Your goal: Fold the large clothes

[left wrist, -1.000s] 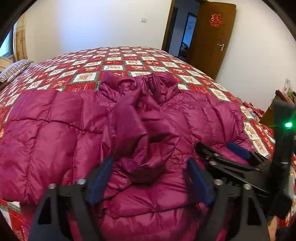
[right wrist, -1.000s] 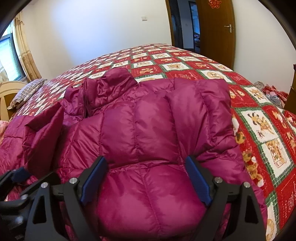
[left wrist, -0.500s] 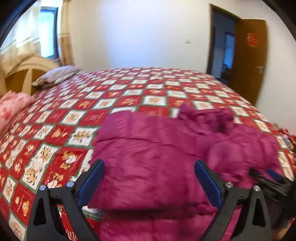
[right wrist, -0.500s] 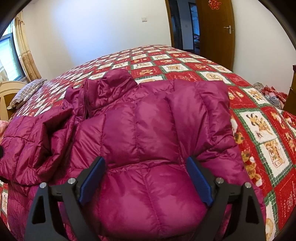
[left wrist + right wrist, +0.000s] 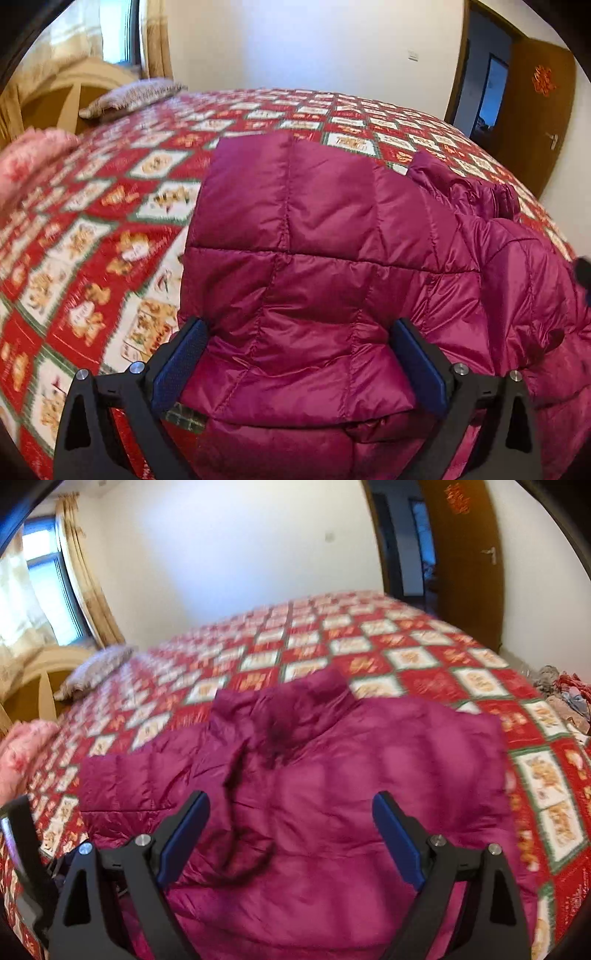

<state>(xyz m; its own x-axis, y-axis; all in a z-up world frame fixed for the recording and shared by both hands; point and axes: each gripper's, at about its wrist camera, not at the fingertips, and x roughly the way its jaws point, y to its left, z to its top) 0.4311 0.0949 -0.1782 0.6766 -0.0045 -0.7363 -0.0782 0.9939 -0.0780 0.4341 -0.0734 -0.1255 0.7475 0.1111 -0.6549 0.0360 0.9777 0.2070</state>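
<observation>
The magenta puffer jacket [image 5: 332, 280] lies on the patterned bedspread [image 5: 92, 236], filling lower centre between the left gripper [image 5: 301, 363] spread fingers (nothing pinched). The right gripper [image 5: 291, 843], equally released, alone shows the collar [image 5: 317, 701] at centre.

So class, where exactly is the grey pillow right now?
The grey pillow lies at the far left corner of the red patterned bedspread, beside the wooden headboard and below the curtained window, well beyond the magenta jacket.
</observation>
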